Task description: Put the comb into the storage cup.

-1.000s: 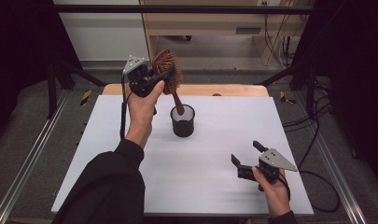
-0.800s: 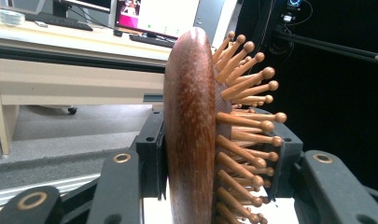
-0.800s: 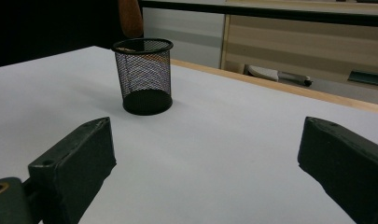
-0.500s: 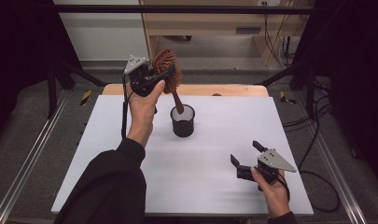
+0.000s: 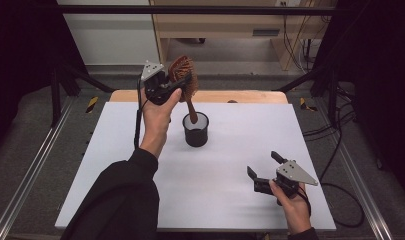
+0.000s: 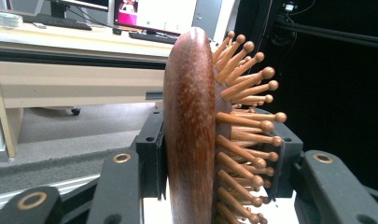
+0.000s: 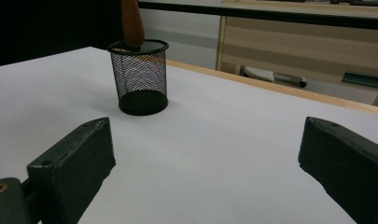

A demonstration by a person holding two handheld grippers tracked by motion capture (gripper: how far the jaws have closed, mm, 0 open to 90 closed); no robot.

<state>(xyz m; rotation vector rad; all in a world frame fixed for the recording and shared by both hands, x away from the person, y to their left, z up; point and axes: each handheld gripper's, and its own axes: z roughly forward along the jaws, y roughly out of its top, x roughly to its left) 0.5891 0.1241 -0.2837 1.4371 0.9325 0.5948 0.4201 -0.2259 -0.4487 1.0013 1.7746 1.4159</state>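
Around: black wire-mesh cup (image 5: pixel 196 131) mid counter (image 5: pixel 115 150), far half; nothing else nr it.
Brush: wooden hairbrush (image 5: pixel 183 75), oval head w/ round-tipped pegs; handle tip dips into cup.
L gripper (image 5: pixel 176 84): clamped on brush head, above cup.
R gripper (image 5: pixel 262 167): jaws apart, empty, near right.

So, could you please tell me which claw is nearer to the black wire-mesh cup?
Left. The left claw hangs just above the black wire-mesh cup, shut on the brown wooden hairbrush; the right claw sits open near the white table's front edge.
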